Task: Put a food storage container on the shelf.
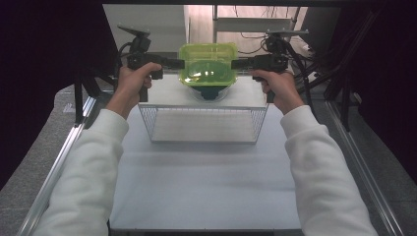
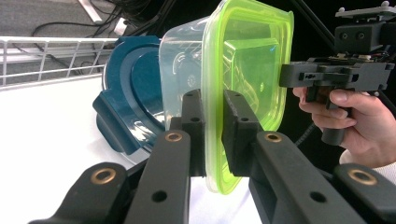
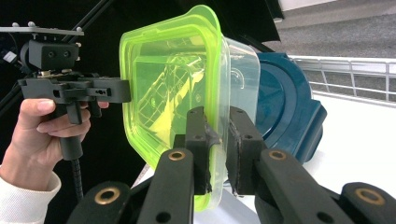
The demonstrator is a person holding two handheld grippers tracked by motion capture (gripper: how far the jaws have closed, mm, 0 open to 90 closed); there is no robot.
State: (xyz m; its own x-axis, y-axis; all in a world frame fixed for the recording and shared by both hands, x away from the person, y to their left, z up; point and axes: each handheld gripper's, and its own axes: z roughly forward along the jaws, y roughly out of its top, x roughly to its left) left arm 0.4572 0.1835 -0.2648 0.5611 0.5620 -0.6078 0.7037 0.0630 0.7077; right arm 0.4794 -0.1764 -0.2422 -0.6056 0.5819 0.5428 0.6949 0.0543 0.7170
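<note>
A clear plastic tub (image 1: 206, 77) with a neon green lid (image 1: 208, 61) is held level beyond the wire basket, over a dark blue lid (image 1: 210, 92) on the white table. My left gripper (image 1: 182, 64) is shut on the green lid's left rim and my right gripper (image 1: 233, 64) on its right rim. In the left gripper view the left gripper (image 2: 213, 100) pinches the green lid (image 2: 247, 70), with the tub (image 2: 180, 70) and blue lid (image 2: 133, 93) beyond. The right gripper (image 3: 217, 114) clamps the green lid (image 3: 168, 88) beside the tub (image 3: 243, 77) and blue lid (image 3: 285, 105). I cannot tell whether the tub touches the blue lid.
A white wire basket (image 1: 147, 120) stands in the middle of the table (image 1: 206, 191), just in front of the tub. Black curtains and metal frame posts (image 1: 78, 98) flank the table. Cables (image 1: 300, 49) lie behind at the right.
</note>
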